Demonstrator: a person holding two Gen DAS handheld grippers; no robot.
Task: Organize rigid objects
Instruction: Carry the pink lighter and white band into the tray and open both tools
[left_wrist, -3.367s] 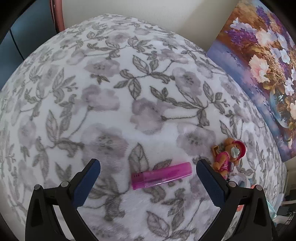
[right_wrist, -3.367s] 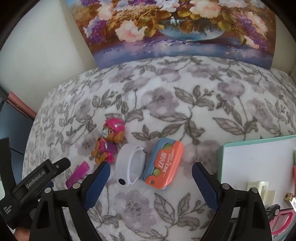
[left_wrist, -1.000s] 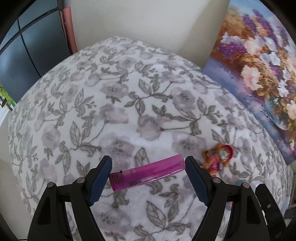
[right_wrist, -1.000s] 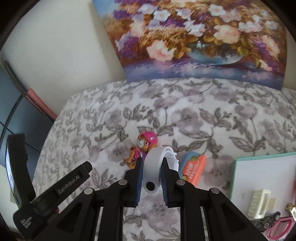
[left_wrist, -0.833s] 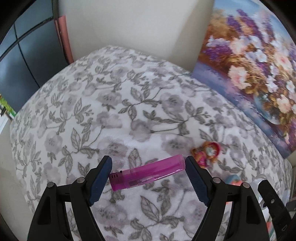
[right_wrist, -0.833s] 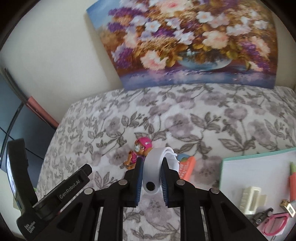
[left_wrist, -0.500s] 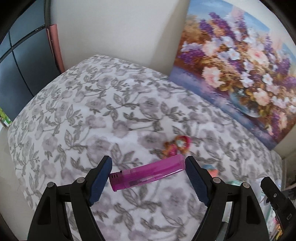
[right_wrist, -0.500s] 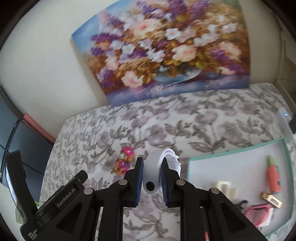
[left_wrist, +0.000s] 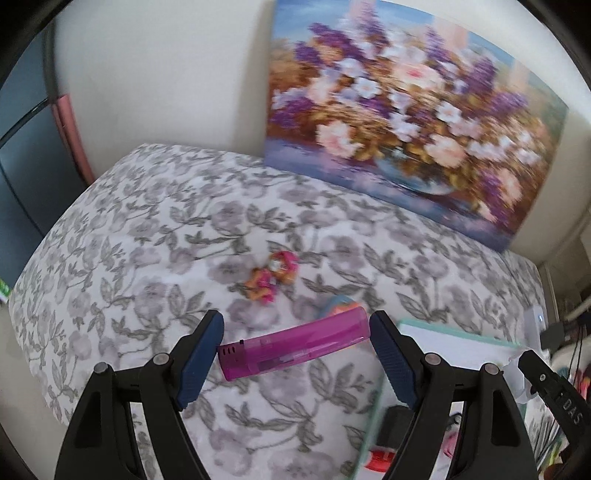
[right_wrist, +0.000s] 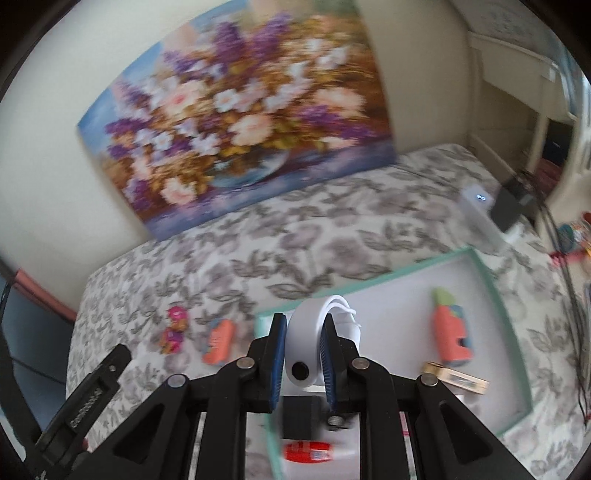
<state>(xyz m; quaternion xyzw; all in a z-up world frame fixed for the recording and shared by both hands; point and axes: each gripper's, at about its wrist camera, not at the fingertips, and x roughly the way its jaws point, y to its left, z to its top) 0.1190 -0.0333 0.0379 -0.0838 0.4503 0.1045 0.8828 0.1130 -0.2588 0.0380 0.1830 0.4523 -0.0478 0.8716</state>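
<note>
The left claw (left_wrist: 295, 341) is gripping a pink lighter (left_wrist: 293, 343) end to end above the floral bedspread (left_wrist: 166, 229), and the right claw (right_wrist: 303, 350) is clamped on a white ring-shaped object (right_wrist: 308, 332) over the near edge of the teal-rimmed tray (right_wrist: 491, 291). Both should be lowered onto bare tray floor — clear of the orange toy (right_wrist: 451, 332) — before either grip is eased, since the lighter's end-on hold looks liable to slip.
</note>
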